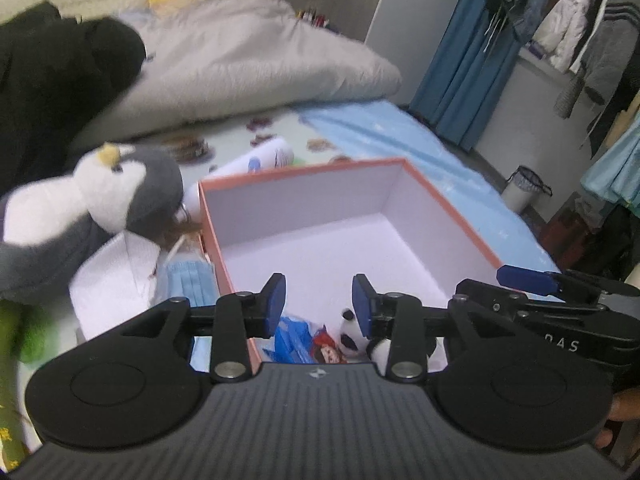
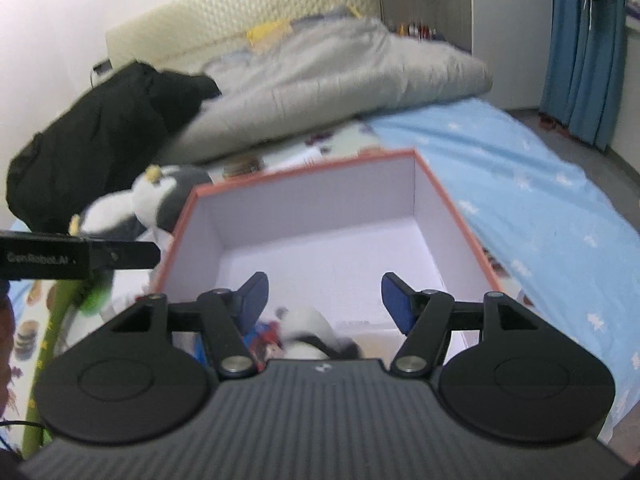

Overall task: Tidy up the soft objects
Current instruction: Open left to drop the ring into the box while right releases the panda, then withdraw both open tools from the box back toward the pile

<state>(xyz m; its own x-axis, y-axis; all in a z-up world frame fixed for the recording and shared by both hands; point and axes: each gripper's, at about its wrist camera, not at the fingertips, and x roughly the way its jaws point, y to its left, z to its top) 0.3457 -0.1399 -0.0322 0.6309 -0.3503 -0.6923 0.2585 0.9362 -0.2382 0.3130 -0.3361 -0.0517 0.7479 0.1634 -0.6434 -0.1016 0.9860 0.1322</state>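
An open box with an orange rim (image 1: 440,196) and white inside stands on the bed; it also shows in the right wrist view (image 2: 304,170). A small panda plush (image 1: 352,336) lies at its near end beside a blue item (image 1: 292,336); the panda also shows in the right wrist view (image 2: 308,330). A grey and white penguin plush (image 1: 116,192) lies left of the box, also in the right wrist view (image 2: 160,196). My left gripper (image 1: 319,300) is open and empty above the box's near end. My right gripper (image 2: 324,298) is open and empty above the panda.
A grey duvet (image 1: 240,60) and a black garment (image 1: 52,92) lie at the bed's head. A blue face mask (image 1: 188,284), white paper (image 1: 112,280) and a white tube (image 1: 256,160) lie left of and behind the box. Clothes hang at the right (image 1: 580,20). A bin (image 1: 524,188) stands on the floor.
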